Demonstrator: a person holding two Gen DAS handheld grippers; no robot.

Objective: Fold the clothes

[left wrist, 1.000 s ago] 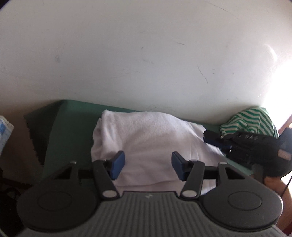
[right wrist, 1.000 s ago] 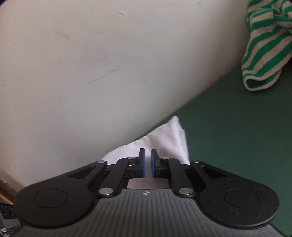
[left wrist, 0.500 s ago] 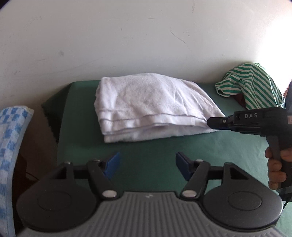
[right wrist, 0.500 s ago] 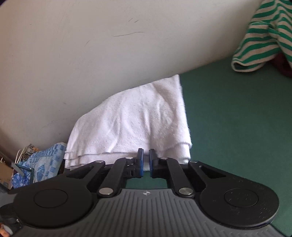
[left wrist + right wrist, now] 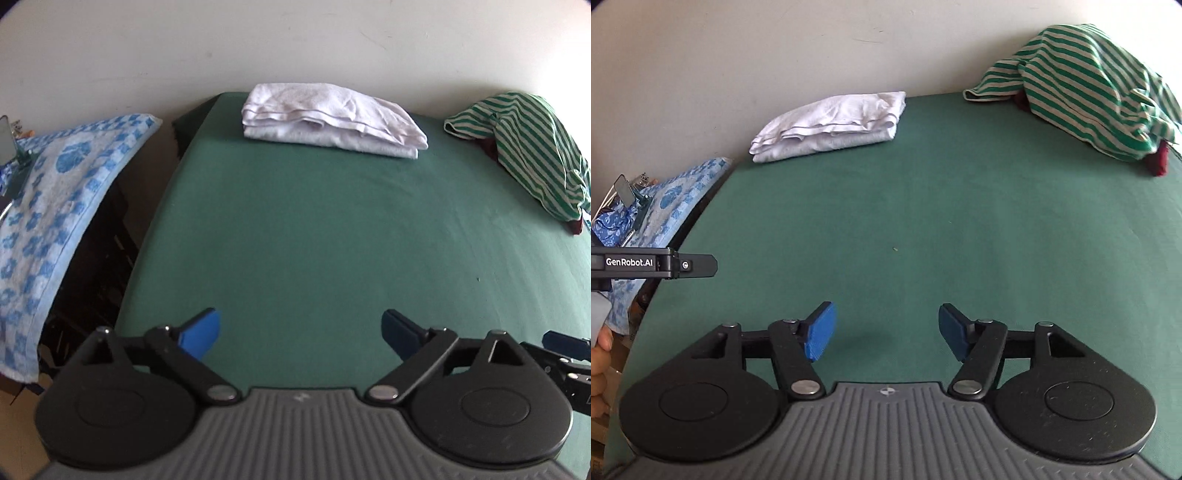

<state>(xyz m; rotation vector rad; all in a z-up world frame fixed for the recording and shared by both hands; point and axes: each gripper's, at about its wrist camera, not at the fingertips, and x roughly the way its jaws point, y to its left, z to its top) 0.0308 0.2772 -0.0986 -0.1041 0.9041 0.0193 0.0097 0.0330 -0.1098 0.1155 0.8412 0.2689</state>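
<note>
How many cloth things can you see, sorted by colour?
White: 1, the folded white towel
Green and white stripes: 1, the striped garment
Dark red: 1, a cloth peeking out under it
Blue patterned: 1, the blue towel
Total: 4

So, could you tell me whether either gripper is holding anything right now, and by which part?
Nothing is held: the left gripper and right gripper are both open over the green mat.
</note>
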